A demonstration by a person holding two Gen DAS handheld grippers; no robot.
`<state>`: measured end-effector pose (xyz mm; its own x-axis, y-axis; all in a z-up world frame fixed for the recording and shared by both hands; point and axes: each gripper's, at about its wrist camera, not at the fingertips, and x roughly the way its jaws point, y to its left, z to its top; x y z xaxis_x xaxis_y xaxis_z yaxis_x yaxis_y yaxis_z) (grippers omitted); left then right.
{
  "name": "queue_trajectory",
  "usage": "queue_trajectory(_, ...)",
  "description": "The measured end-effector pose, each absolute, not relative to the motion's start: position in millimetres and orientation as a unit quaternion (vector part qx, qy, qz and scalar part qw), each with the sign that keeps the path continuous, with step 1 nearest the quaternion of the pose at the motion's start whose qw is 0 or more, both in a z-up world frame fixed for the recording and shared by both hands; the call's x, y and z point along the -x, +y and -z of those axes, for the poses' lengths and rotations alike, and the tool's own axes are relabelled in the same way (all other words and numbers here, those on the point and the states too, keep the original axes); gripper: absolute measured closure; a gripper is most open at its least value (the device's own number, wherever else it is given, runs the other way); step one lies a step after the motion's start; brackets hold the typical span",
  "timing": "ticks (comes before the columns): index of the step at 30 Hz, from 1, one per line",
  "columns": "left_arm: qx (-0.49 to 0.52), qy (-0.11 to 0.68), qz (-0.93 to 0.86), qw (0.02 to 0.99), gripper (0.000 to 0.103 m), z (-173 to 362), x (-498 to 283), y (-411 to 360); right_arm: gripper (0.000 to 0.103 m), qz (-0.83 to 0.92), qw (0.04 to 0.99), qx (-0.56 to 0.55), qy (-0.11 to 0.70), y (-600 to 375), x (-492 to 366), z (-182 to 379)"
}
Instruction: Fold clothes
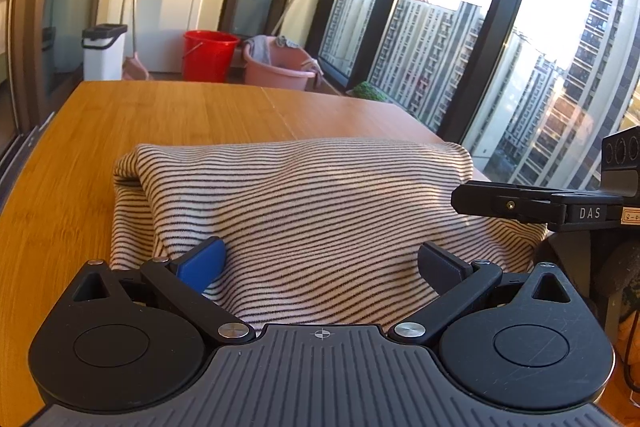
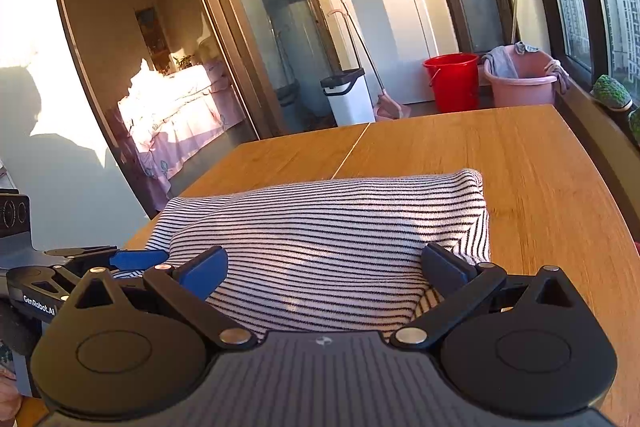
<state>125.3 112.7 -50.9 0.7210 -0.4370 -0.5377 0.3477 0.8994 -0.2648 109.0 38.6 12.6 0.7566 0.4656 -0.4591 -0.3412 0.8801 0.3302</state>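
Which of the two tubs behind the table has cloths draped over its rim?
The pink basin, nearest the window. Grey cloths hang over its rim on both sides. The red bucket beside it has a bare rim with only a handle.

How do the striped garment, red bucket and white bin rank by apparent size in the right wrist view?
1. Striped garment, though it lies nearest the camera.
2. Red bucket and white bin look alike; unranked.

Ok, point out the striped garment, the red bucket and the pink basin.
striped garment (image 1: 304, 195), left wrist view, middle of folded top.
red bucket (image 2: 454, 85), right wrist view, front wall.
pink basin (image 2: 524, 89), right wrist view, outer wall.
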Motion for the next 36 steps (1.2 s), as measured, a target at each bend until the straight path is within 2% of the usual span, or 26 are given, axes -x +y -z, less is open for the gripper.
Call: queue_trajectory(36, 0.094, 0.301, 0.222, 0.922, 0.000, 54.0, -124.1, 124.9, 0.000, -0.226, 0.928, -0.122, 0.271, 34.4, -109.5, -8.8)
